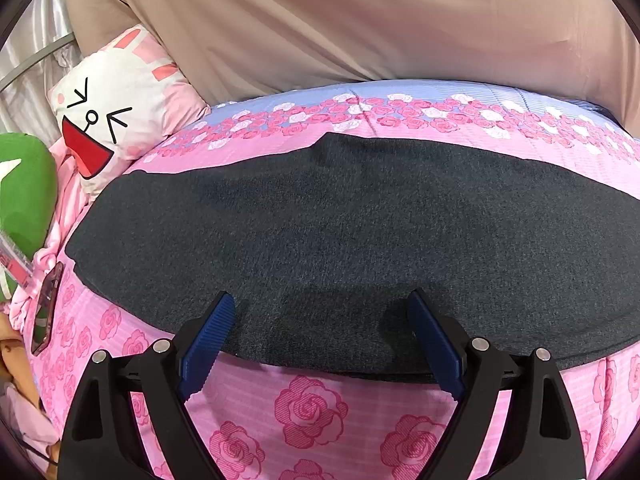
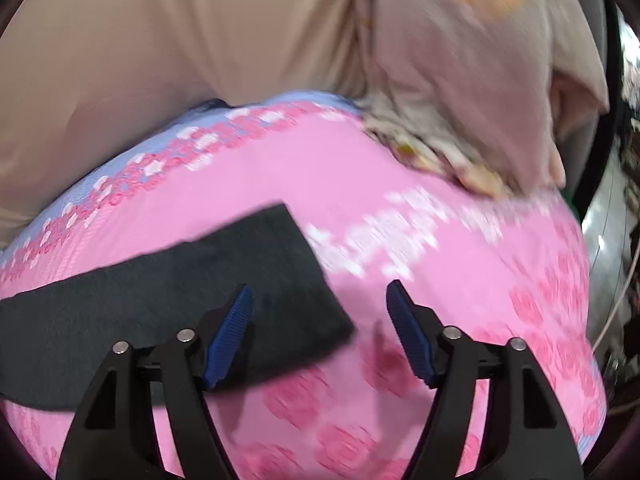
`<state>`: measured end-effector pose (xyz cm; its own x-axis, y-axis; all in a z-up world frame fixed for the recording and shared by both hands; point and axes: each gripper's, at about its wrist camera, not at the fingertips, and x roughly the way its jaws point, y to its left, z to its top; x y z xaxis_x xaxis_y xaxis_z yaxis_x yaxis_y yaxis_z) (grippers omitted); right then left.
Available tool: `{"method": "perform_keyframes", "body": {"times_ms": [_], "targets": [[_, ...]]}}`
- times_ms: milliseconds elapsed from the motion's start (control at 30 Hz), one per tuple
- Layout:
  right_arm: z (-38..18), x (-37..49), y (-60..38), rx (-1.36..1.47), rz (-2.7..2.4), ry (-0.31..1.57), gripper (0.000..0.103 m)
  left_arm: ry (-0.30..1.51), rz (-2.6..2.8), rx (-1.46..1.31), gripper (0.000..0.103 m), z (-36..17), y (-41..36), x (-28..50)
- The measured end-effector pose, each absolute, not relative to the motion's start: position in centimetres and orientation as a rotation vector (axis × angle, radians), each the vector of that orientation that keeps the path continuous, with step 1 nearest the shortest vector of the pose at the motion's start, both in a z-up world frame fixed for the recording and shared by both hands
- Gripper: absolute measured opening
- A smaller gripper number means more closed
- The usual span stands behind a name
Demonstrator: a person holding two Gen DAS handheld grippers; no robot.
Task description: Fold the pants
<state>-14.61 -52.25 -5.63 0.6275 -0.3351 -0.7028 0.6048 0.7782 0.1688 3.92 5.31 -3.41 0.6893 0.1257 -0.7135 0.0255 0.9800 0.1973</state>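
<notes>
Dark grey pants (image 1: 340, 232) lie flat across a pink rose-print bedspread (image 1: 312, 412), in a long band from left to right. My left gripper (image 1: 322, 300) stands open over their near edge, its blue pads (image 1: 208, 340) apart with nothing pinched. In the blurred right wrist view, one squared end of the pants (image 2: 160, 292) reaches in from the left. My right gripper (image 2: 320, 289) is open above that end. Its left fingertip hovers over the grey cloth and its right one over bare bedspread (image 2: 440, 240).
A white and pink cartoon pillow (image 1: 120, 112), a green cushion (image 1: 24, 196) and a phone (image 1: 46, 308) sit at the bed's left. Beige cloth (image 1: 360, 20) fills the back. A pale floral bundle (image 2: 460, 100) rests at the far right corner.
</notes>
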Motion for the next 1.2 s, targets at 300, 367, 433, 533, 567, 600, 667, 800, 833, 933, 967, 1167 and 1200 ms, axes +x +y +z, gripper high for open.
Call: {"method": "perform_keyframes", "body": {"times_ms": [300,367,433,533,567,600,667,800,833,933,967,1167,1200], "targets": [[-7.1,-13.1,-52.1,0.432,-0.497,0.777,0.075,0.788,0.081,0.184,0.086,-3.0,5.7,3.6],[-7.1,-12.8,-51.8,0.428,-0.493,0.775,0.063,0.785,0.079,0.180,0.086,-2.9,5.7,3.6],[-7.0,-12.6,-51.5,0.428,-0.492,0.769,0.041,0.784,0.076,0.179,0.086,-2.9,5.7,3.5],[-6.1,-12.5,-50.4,0.450,-0.457,0.738,0.014,0.783,0.073,0.174,0.086,-2.8,5.8,3.5],[-5.6,-12.5,-49.8,0.447,-0.441,0.720,0.014,0.782,0.071,0.172,0.086,-2.8,5.8,3.5],[-4.6,-12.3,-48.8,0.442,-0.412,0.697,0.013,0.782,0.070,0.170,0.086,-2.8,5.8,3.5],[-2.8,-11.7,-46.6,0.426,-0.342,0.666,0.008,0.780,0.067,0.167,0.086,-2.7,5.9,3.4],[1.0,-8.9,-39.6,0.318,-0.202,0.635,0.008,0.773,0.058,0.158,0.086,-2.6,5.9,3.4],[1.8,-7.9,-37.3,0.284,-0.162,0.631,0.008,0.770,0.055,0.152,0.086,-2.6,6.0,3.3],[2.9,-5.9,-34.1,0.256,-0.124,0.612,0.009,0.766,0.053,0.134,0.086,-2.5,6.2,3.2],[3.0,-5.5,-33.9,0.267,-0.120,0.609,0.010,0.765,0.051,0.128,0.087,-2.5,6.3,3.2],[1.4,-6.8,-38.0,0.306,-0.281,0.620,0.010,0.760,0.029,0.076,0.087,-2.3,7.0,3.1],[0.9,-7.8,-39.6,0.306,-0.336,0.629,0.011,0.762,0.027,0.072,0.087,-2.3,7.1,3.1]]}}
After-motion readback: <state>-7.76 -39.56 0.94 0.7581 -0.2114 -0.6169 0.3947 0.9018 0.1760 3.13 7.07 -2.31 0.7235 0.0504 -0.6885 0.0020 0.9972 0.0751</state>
